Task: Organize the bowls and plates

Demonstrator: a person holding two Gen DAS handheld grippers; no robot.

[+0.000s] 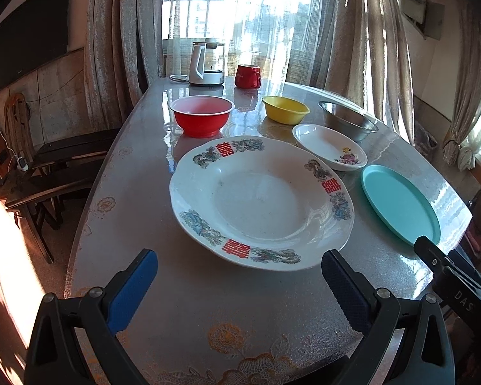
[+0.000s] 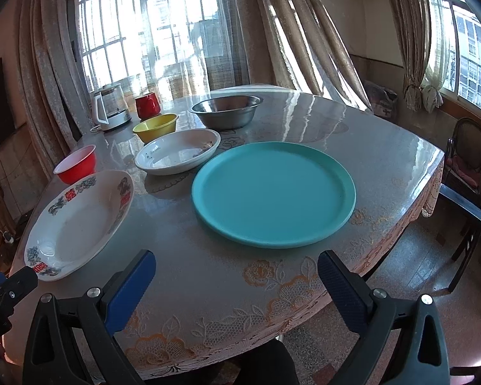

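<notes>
Left gripper [image 1: 239,276] agape, empty, before patterned plate [image 1: 259,202], right gripper [image 2: 235,277] likewise, facing teal plate [image 2: 272,192], chair [image 2: 468,157] in right view only.

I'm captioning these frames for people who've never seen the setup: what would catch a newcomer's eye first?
Probably the large white plate with red characters, lying on the table straight ahead of the open left gripper. Next, the flat teal plate in front of the right gripper, whose jaws also stand wide apart. Behind them the red bowl and yellow bowl stand out brightly against the sunlit window.
</notes>
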